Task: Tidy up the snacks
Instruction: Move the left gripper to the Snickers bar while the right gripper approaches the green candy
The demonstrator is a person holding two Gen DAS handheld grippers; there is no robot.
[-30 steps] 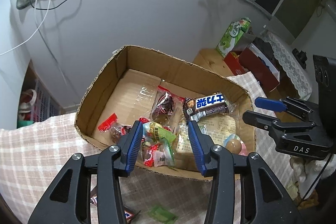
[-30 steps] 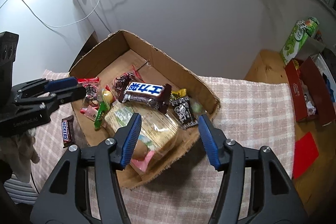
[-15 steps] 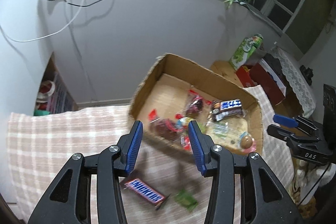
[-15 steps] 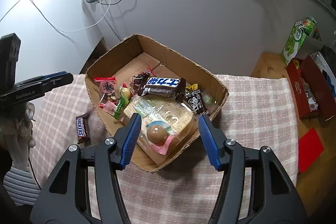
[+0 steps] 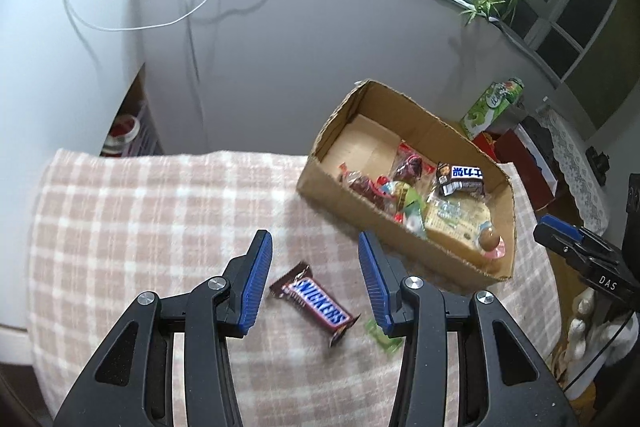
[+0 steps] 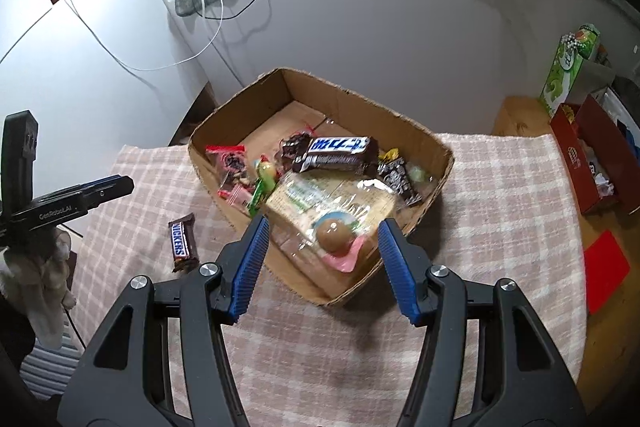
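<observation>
A cardboard box (image 5: 332, 189) (image 6: 428, 143) holds several wrapped snacks, among them a dark chocolate bar with a blue-and-white label (image 6: 340, 153) (image 5: 464, 177) and a brown ball sweet (image 6: 334, 231). A Snickers bar (image 5: 314, 299) (image 6: 182, 239) lies on the checked cloth outside the box, with a small green packet (image 5: 382, 337) to its right. My left gripper (image 5: 314, 271) hovers open above the Snickers bar, nothing between its fingers. My right gripper (image 6: 320, 251) hangs open over the box's near corner, holding nothing.
The pink checked cloth (image 5: 132, 223) (image 6: 500, 195) covers the table. At the right stand a green carton (image 6: 568, 67) and a red box (image 6: 596, 155) on bare wood. A grey wall with hanging cables (image 5: 192, 15) lies behind.
My left gripper has swung left and back from over the box to above the Snickers bar on the cloth. The right gripper has drawn back a little from the box. Both stayed open.
</observation>
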